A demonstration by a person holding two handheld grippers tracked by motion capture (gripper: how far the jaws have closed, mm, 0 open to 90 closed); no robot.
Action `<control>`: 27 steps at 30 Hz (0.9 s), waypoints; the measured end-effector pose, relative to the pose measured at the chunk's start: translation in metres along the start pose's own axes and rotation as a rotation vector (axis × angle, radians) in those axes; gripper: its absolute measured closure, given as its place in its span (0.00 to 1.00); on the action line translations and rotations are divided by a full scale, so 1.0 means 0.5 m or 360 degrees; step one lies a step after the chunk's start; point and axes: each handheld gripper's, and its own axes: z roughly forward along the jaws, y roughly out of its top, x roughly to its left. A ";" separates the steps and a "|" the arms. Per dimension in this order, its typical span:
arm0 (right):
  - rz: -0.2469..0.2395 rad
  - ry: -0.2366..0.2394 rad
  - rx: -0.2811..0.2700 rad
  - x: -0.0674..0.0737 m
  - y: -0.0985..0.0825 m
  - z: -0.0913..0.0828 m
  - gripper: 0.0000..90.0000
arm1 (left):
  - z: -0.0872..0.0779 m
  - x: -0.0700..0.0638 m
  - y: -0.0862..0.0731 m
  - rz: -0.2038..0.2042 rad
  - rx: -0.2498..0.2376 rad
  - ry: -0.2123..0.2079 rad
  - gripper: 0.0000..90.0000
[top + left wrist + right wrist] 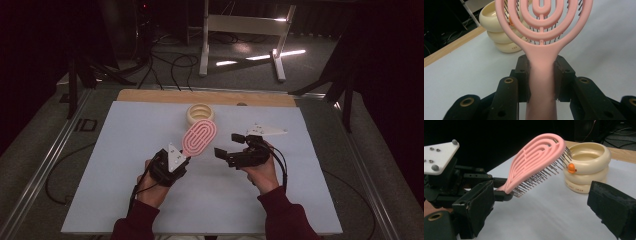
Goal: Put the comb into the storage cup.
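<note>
A pink oval hairbrush [199, 137] is held by its handle in my left gripper [186, 158], which is shut on it. In the left gripper view both pads press the handle of the hairbrush [541, 25], and its head rises away from the left gripper [541, 75]. The brush [534, 160] tilts up off the table with its bristles facing down. My right gripper [226, 145] is beside it to the right, open, with nothing between the jaws of the right gripper [544, 205]. A cream ringed container [200, 114] with an orange beak [571, 168] stands just beyond the brush head.
A white sheet [125, 150] covers the table, with a wooden edge [200, 96] at the back. The cream container [589, 162] is close behind the bristles. Beyond the table stand a white frame [240, 30] and floor cables [170, 62].
</note>
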 end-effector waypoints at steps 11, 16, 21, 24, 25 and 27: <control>0.0014 0.0014 0.0011 0.003 0.006 0.015 0.08 | 0.000 -0.007 0.002 0.0004 -0.0022 -0.0007 0.78; 0.0021 0.0020 0.0023 0.006 0.005 0.022 0.08 | 0.000 -0.011 0.004 0.0024 -0.0017 -0.0018 0.78; 0.0045 0.0039 0.0025 0.005 0.004 0.029 0.08 | 0.000 -0.016 0.006 0.0034 -0.0023 -0.0025 0.78; 0.0059 0.0044 0.0029 0.006 0.005 0.033 0.08 | 0.000 -0.018 0.007 0.0037 -0.0035 -0.0029 0.78; 0.0061 0.0051 0.0030 0.006 0.005 0.035 0.08 | 0.000 -0.019 0.008 0.0033 -0.0043 -0.0030 0.78; 0.0069 0.0062 0.0046 0.007 0.004 0.040 0.08 | -0.001 -0.021 0.009 0.0034 -0.0048 -0.0033 0.78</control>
